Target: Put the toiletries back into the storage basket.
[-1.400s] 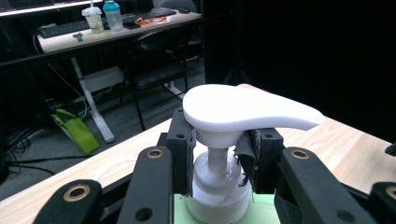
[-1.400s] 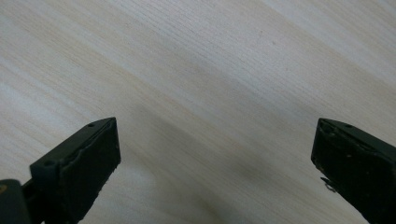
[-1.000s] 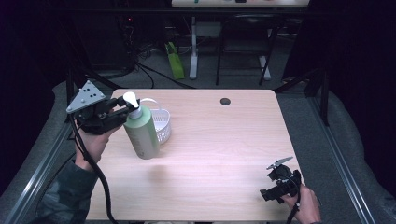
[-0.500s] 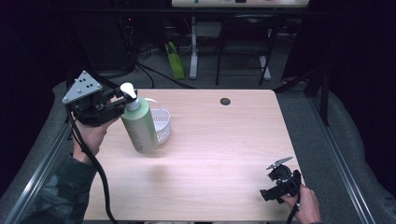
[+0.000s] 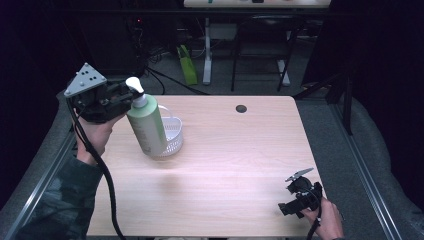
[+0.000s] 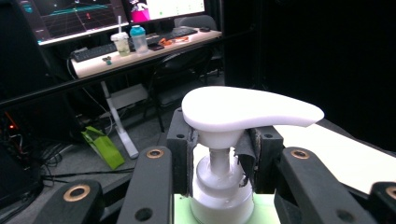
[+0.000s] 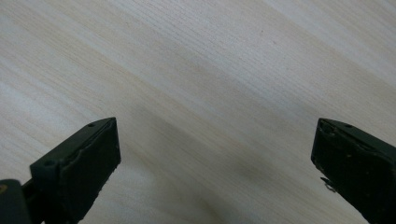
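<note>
A green pump bottle [image 5: 147, 130] with a white pump head [image 5: 134, 85] hangs tilted, its top leaning left, in front of a small white basket [image 5: 174, 134] at the table's left. My left gripper [image 5: 129, 98] is shut on the bottle's neck just under the pump head. In the left gripper view the jaws clamp the white neck [image 6: 219, 161] below the pump head [image 6: 247, 109]. My right gripper [image 5: 289, 196] rests low at the table's front right corner, open, with bare wood [image 7: 210, 70] between its jaws.
A black round grommet [image 5: 241, 108] sits near the table's far edge. Behind the table, a green bag [image 5: 188, 65] and desk legs [image 5: 207, 50] stand on the floor. A desk with monitors [image 6: 74, 14] and cups [image 6: 122, 43] is farther back.
My left hand has raised the bottle a little and carried it leftward, tilting it more. The right gripper has stayed put.
</note>
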`<move>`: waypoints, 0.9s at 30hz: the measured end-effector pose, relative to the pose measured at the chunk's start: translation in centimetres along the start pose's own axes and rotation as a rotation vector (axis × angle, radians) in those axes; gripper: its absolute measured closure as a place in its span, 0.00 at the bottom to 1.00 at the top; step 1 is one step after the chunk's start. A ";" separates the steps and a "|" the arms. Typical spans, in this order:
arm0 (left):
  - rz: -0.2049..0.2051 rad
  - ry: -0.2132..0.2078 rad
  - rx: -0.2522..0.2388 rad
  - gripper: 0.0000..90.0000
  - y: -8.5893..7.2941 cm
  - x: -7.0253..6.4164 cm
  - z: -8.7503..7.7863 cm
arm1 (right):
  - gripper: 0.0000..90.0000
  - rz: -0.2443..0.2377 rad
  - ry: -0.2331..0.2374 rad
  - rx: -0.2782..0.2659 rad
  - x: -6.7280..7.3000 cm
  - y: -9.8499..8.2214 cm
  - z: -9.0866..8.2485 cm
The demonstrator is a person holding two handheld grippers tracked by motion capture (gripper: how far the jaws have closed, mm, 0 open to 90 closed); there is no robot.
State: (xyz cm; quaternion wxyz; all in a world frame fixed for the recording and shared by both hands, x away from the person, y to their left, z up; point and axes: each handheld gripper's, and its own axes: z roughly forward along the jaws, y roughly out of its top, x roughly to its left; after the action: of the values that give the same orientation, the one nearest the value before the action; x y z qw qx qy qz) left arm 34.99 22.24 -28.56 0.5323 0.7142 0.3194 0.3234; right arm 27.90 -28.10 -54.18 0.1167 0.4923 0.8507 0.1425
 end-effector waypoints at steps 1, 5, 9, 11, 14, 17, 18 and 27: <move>0.000 0.004 -0.002 0.75 0.1 0.1 0.1 | 0.01 0.001 0.001 0.000 0.0 0.0 0.0; 0.002 0.020 0.000 0.75 0.5 0.5 0.5 | 0.01 -0.002 -0.002 0.001 0.0 0.0 0.0; -0.001 0.033 0.003 0.75 0.8 0.9 1.0 | 0.01 -0.006 -0.004 0.002 -0.1 0.0 0.1; -0.004 0.038 0.005 0.75 0.9 1.1 1.2 | 0.01 0.002 0.002 0.003 0.0 0.0 0.0; -0.006 0.043 0.009 0.75 1.1 1.3 1.8 | 0.01 -0.004 -0.003 0.004 -0.1 0.0 0.1; -0.009 0.045 0.010 0.75 1.2 1.5 2.1 | 0.01 0.002 0.002 0.002 0.0 0.0 0.1; -0.012 0.051 0.009 0.75 1.2 1.6 2.3 | 0.01 0.001 0.001 0.003 0.0 0.0 0.1; -0.012 0.071 0.020 0.75 1.4 2.1 3.5 | 0.01 -0.004 -0.004 0.006 -0.1 0.0 0.1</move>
State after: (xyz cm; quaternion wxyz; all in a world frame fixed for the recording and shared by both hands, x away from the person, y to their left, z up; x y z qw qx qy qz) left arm 39.15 21.68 -27.75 0.5155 0.7054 0.3457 0.3423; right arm 27.95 -28.17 -54.26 0.1172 0.4913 0.8518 0.1389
